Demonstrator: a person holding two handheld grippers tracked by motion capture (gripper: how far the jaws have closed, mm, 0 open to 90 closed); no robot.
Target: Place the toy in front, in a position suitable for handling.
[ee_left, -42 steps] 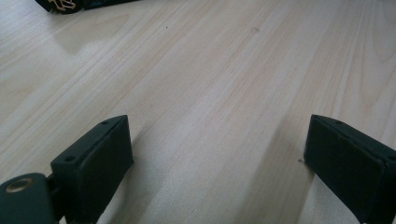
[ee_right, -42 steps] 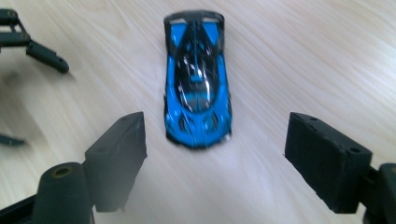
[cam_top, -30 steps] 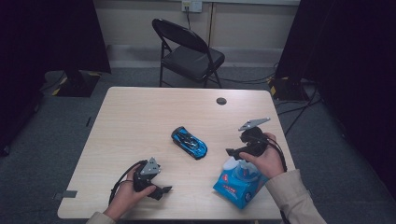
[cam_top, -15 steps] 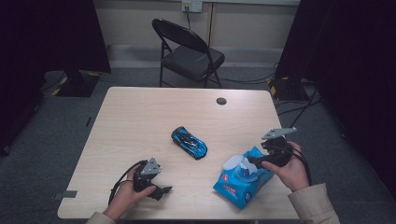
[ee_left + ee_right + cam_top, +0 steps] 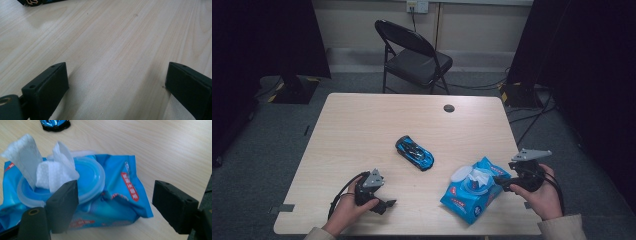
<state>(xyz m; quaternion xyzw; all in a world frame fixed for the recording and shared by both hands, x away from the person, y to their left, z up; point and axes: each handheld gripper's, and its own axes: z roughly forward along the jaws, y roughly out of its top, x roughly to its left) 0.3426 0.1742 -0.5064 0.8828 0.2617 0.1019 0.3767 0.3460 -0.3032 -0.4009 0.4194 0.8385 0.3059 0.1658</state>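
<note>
A blue pack of wet wipes (image 5: 469, 192) lies at the table's front right, its round lid open and a white wipe (image 5: 50, 167) sticking up from the opening. My right gripper (image 5: 500, 183) hovers at the pack's right end, by the table's right edge, and points left at it. In the right gripper view the right gripper (image 5: 117, 205) is open, with the pack's (image 5: 117, 195) near corner between the jaws. A blue toy car (image 5: 414, 152) sits mid-table. My left gripper (image 5: 386, 204) rests open on the table at the front left, nothing in it (image 5: 116, 85).
The pale wood table (image 5: 362, 125) has a small black round cap (image 5: 449, 108) near its far edge. A black folding chair (image 5: 414, 55) stands behind the table. Cables lie on the floor at the right. The car's edge (image 5: 32, 2) shows far ahead of the left gripper.
My right gripper has drawn away to the right and toward the person, from over the wipes pack to its right end. The left gripper has stayed put.
</note>
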